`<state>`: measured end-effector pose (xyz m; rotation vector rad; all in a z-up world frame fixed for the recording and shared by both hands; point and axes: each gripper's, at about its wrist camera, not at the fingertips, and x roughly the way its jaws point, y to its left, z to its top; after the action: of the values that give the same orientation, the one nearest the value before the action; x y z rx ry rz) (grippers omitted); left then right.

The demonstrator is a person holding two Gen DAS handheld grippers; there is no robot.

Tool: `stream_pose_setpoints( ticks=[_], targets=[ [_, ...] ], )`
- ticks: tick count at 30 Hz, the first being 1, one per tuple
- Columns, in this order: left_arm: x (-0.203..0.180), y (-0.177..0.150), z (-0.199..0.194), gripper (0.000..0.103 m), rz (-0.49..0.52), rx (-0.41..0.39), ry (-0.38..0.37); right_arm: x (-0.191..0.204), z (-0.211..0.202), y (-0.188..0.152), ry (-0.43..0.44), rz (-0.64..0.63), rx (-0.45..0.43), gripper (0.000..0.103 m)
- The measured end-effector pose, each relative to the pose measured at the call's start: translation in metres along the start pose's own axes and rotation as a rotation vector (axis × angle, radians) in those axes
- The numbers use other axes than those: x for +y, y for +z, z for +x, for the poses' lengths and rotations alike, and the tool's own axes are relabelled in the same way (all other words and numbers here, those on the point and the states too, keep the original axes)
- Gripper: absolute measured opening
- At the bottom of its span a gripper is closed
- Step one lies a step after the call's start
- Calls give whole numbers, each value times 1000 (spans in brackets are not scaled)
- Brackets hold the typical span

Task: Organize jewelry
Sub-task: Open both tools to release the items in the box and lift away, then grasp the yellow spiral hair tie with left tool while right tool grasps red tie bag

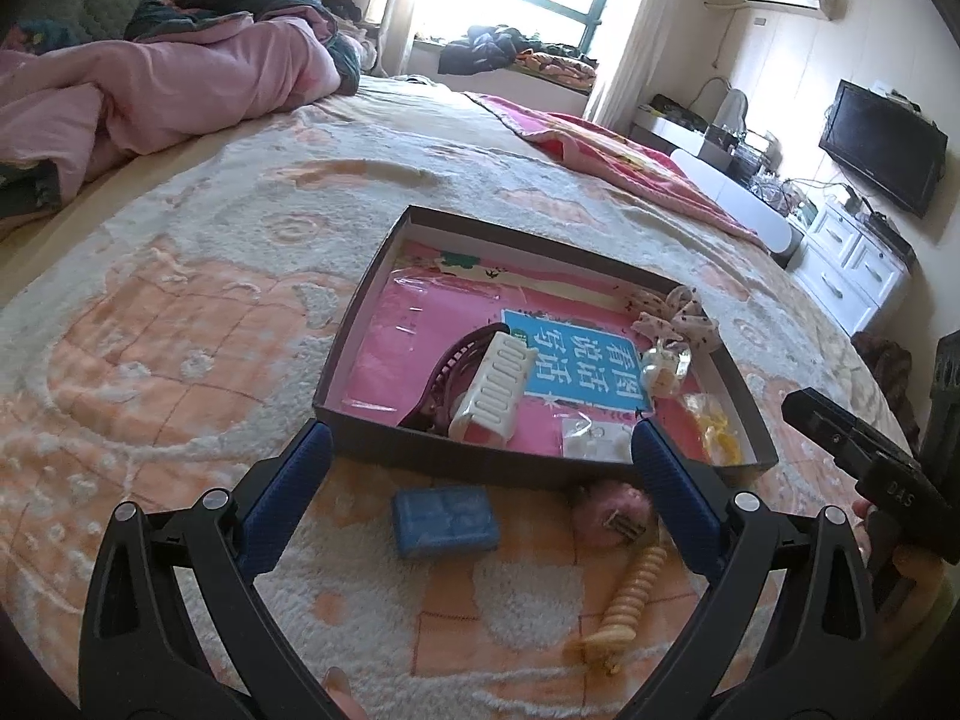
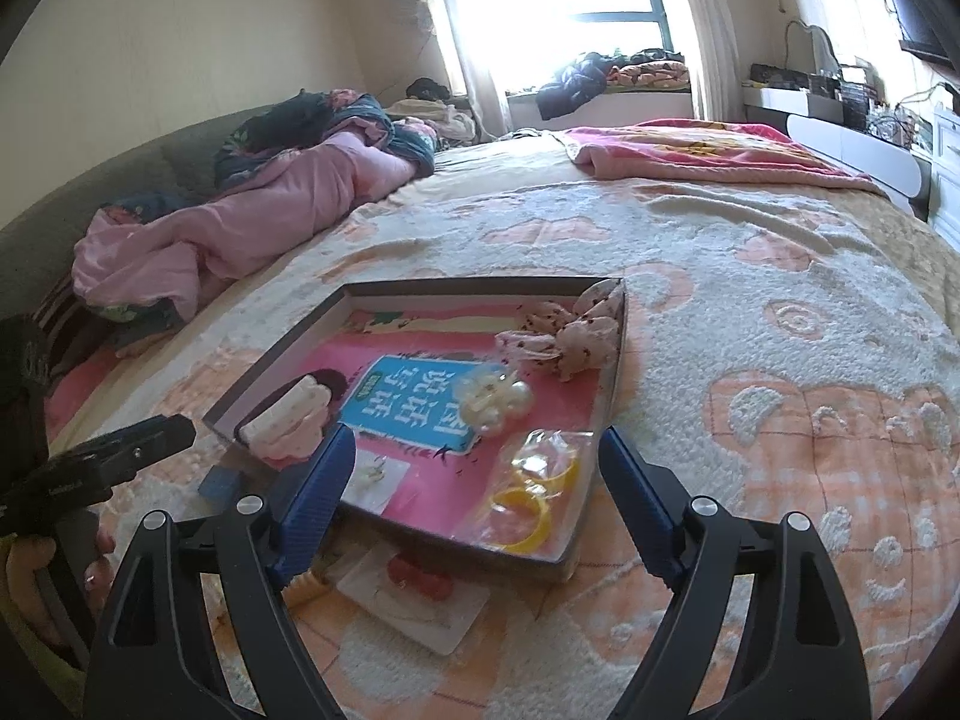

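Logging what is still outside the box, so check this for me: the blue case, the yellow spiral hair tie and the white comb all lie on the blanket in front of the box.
Not quite. The white comb lies inside the box, as the left wrist view shows. The blue case and the yellow spiral hair tie do lie on the blanket in front of it.

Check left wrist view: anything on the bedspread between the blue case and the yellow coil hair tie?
Yes: a pink hair clip lies between the blue case and the yellow coil hair tie, against the box's near wall. Left wrist view only.
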<state>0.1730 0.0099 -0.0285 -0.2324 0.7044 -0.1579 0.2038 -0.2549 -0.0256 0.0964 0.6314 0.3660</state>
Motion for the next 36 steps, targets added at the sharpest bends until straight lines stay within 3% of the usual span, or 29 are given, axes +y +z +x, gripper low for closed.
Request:
stream_pose_setpoints(
  ticks=[31, 36],
  targets=[
    [-17, -44, -10, 91, 127, 48, -45, 30, -16, -48, -46, -129, 60, 81],
    [-21, -53, -12, 84, 151, 65, -66, 34, -13, -59, -64, -163, 87, 81]
  ],
)
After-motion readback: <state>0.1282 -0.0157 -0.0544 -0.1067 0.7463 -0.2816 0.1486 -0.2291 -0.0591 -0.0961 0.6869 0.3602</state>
